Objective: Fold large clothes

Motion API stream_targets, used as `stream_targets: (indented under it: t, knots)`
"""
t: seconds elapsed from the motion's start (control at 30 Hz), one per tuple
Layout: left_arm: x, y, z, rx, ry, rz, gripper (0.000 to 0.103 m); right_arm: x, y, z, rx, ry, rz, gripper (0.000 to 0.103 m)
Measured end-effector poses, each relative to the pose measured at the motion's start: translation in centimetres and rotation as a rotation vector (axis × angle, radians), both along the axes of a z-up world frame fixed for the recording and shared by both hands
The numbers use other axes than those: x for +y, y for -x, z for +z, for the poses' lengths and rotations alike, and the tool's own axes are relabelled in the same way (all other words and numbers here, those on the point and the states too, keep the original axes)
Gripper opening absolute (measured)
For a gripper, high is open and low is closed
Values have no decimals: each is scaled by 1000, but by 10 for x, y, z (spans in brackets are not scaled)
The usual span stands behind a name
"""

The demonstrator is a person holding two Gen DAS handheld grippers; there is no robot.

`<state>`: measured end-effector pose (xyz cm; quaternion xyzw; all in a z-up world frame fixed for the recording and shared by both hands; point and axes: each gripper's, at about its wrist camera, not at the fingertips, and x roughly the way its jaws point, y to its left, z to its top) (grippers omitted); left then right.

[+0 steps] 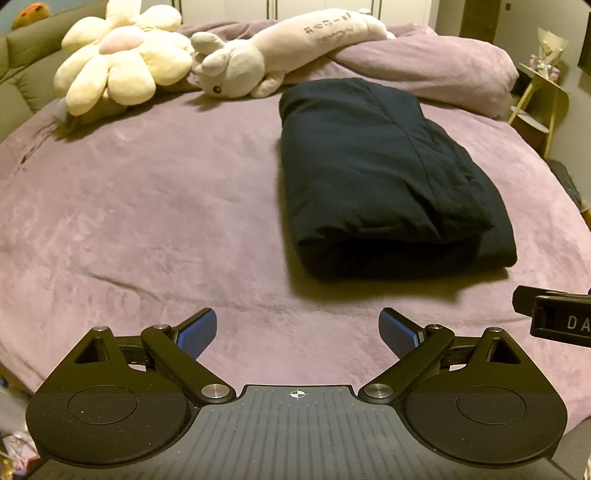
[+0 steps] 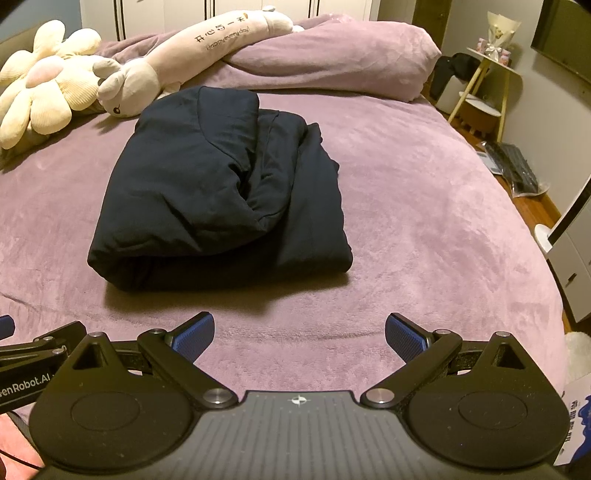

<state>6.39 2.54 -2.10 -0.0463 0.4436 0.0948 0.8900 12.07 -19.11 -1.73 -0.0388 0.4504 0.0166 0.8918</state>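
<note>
Left gripper (image 1: 297, 334) and right gripper (image 2: 299, 335), fingers spread wide and empty, hover over the purple bed (image 1: 147, 221). Beyond lies the dark garment (image 2: 221, 184), a compact bundle. Judged nearly finished: tidy the loose right-hand flap, pinching edges only.

The bouquet (image 2: 496, 35) on the side shelf (image 2: 491, 66) is too small to make out.
</note>
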Motion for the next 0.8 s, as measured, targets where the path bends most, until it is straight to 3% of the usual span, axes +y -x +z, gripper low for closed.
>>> stream_targets:
  t: [0.8]
  knots:
    - [-2,3,3,-16,4,-26,98,0,5,2,-7,1,2,99]
